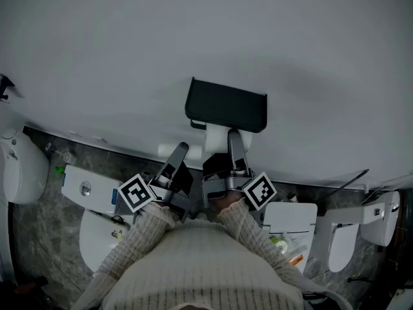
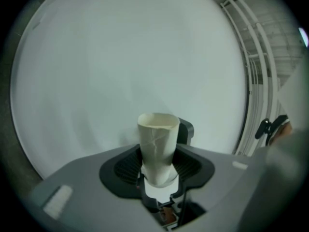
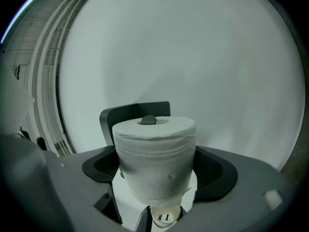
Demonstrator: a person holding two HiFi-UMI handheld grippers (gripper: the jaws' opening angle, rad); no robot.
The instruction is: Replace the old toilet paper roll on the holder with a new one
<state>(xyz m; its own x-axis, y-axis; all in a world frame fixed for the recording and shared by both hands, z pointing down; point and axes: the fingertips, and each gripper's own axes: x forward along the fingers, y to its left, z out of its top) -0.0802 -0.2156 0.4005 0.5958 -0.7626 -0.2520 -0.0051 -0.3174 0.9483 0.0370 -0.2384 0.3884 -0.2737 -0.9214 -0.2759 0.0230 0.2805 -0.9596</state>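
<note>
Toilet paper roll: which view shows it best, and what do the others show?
The right gripper view: the toilet paper roll fills the centre, between the jaws of the right gripper, in front of the black holder. The head view shows only a white sliver under the holder; the left gripper view shows none.

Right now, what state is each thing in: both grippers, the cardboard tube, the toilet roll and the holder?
left gripper: shut on the cardboard tube.
cardboard tube: bare of paper, creased, standing between the jaws.
right gripper: shut on the toilet roll.
toilet roll: full, with a dark nub showing in its core.
holder: mounted on the wall, with the roll just below its black cover.
</note>
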